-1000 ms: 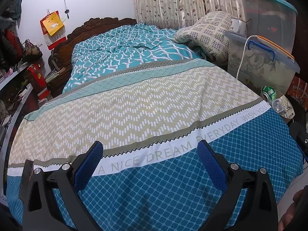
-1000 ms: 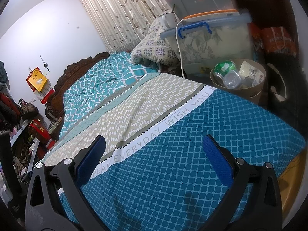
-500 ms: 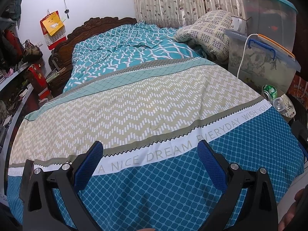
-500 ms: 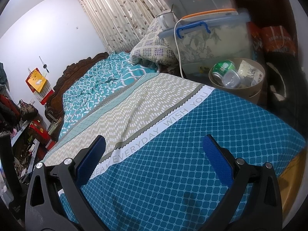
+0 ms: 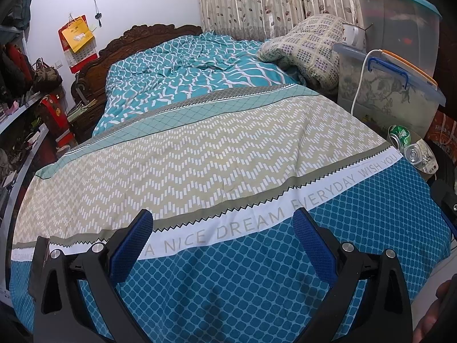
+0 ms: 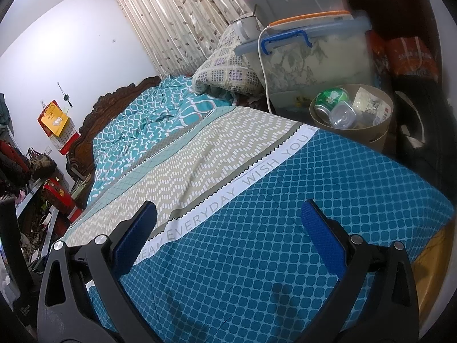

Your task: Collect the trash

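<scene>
Left tool (image 5: 222, 245): your jaws stand wide apart, empty, above the bed (image 5: 200, 148)
Right tool (image 6: 228, 234): yours likewise spread, gripping nothing
Trash: green can (image 6: 331, 101), clear cup (image 6: 342, 114) and wrapper (image 6: 368, 104) lie in the bin (image 6: 380, 138) beside the bed, well ahead and right of both tools

Even, soft indoor light fills both views, brightest on the white wall (image 5: 148, 3) and the curtain (image 6: 177, 25). Faint gripper shadows fall on the bed (image 5: 234, 294) in the foreground. Fisheye distortion bends the bed's stripes and darkens every corner to black. The right side beyond the bin (image 6: 380, 137) lies dim. Focus is sharp throughout.
</scene>
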`<state>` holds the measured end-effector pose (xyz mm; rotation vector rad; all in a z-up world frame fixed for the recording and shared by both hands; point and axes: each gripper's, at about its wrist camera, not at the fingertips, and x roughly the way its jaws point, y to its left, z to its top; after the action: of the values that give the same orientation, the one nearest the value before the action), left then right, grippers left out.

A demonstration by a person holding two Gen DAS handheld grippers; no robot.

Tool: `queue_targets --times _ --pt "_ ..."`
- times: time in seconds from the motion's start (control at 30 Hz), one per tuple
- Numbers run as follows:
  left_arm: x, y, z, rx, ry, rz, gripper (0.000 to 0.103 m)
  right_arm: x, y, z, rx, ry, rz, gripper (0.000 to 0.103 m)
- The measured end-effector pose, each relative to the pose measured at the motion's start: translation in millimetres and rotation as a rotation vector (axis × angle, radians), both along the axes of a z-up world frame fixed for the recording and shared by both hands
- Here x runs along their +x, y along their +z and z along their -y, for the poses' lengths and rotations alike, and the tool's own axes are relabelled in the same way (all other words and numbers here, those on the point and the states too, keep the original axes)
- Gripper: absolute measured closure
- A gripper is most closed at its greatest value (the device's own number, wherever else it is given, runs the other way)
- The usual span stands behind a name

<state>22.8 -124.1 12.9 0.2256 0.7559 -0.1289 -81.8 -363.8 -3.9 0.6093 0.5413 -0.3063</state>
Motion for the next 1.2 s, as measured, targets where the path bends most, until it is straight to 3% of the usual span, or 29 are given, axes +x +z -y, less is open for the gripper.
queue_targets --times 1.2 --pt "0.8 -2.2 0.6 -0.001 -0.006 -0.007 0.009 -0.1 2.6 0.0 -0.006 0.004 -0.001 0.003"
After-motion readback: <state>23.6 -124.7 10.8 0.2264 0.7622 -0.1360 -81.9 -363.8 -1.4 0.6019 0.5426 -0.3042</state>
